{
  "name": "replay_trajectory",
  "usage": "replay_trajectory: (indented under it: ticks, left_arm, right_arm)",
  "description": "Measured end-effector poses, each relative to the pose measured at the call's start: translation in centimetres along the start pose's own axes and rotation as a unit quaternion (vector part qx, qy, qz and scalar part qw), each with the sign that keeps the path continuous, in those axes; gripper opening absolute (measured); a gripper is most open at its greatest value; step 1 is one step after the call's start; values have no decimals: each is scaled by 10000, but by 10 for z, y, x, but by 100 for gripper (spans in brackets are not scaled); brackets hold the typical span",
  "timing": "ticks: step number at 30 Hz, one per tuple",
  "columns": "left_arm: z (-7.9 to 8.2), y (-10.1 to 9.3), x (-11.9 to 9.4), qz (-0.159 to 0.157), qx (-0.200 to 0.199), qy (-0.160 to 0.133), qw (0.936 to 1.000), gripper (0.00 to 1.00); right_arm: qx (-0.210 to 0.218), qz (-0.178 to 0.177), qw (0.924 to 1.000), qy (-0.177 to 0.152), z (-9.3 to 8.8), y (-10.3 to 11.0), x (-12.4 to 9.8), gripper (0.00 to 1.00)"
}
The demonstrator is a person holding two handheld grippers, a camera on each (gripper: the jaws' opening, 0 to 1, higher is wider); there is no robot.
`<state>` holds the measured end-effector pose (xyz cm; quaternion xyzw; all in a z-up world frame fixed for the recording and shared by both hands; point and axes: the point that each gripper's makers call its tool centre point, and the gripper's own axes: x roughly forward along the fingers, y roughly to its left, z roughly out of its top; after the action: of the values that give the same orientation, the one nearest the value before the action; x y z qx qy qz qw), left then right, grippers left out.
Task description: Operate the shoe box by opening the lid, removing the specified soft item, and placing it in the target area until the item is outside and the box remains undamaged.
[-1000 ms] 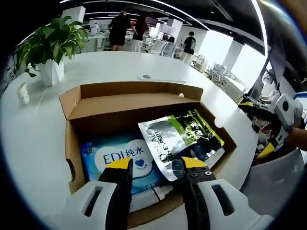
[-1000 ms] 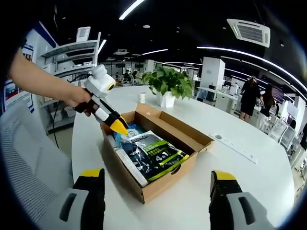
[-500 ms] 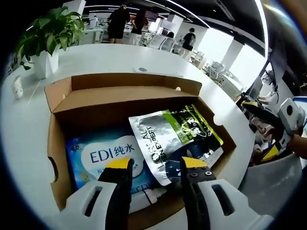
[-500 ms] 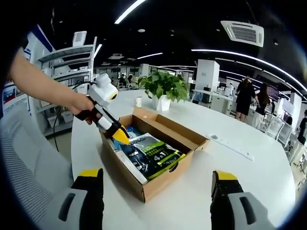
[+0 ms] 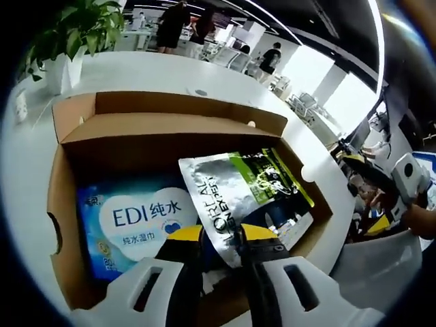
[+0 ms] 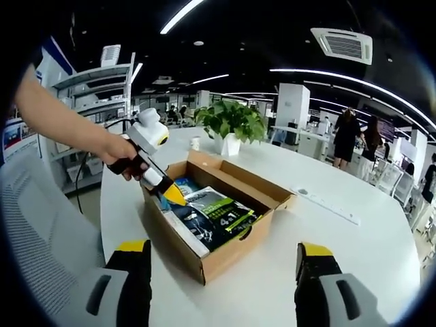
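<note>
Left claw (image 5: 222, 234) narrowed, now pinching silver pouch (image 5: 238, 194) edge.

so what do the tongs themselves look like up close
The left tongs have black jaws with yellow tips on light grey slotted bodies. The right tongs match them: yellow-capped black jaws, grey bodies. In the right gripper view, the left one carries a white housing and the person's arm is bare.

The brown cardboard shoe box (image 5: 170, 129) stands open on the white counter (image 6: 354, 259), its lid flap folded back along the far side. Inside, a blue pack of EDI wet wipes (image 5: 133, 218) lies flat on the left, and a silver, green and black L'Oréal pouch (image 5: 242, 194) lies tilted beside it, its corner overlapping the wipes.
</note>
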<state>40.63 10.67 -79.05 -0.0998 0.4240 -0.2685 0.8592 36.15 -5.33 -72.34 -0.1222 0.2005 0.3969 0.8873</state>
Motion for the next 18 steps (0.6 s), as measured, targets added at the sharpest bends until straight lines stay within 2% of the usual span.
replay_trajectory:
  ticks: [1, 2, 6, 9, 10, 11, 12, 18]
  left_arm:
    - [0, 0, 0, -35, -72, -18, 10000, 14]
    - [2, -2, 0, -90, -355, -97, 9993, 13]
    - [2, 0, -1, -94, -375, -157, 9991, 11]
    - [6, 3, -2, -82, -563, -296, 9979, 5]
    - [7, 5, -3, -69, -689, -360, 9970, 2]
    - [10, 1, -4, -221, -952, -438, 9942, 1]
    - [11, 2, -5, -237, -1075, -460, 9929, 1]
    - [12, -1, -9, -329, -1255, -538, 9901, 0]
  right_arm:
    - [-16, 13, 10000, 14, -1, 1, 1, 86]
    - [-20, 19, 10000, 22, -1, 1, 1, 86]
    - [-58, 45, 10000, 33, -2, 4, 2, 86]
    - [-53, 73, 9999, 72, -5, 5, 3, 85]
    - [-67, 77, 9999, 81, -6, 5, 3, 85]
    - [-92, 86, 9999, 91, -6, 6, 3, 85]
    - [-102, 90, 9999, 95, -6, 7, 3, 85]
    - [-161, 102, 9998, 77, -5, 8, 5, 84]
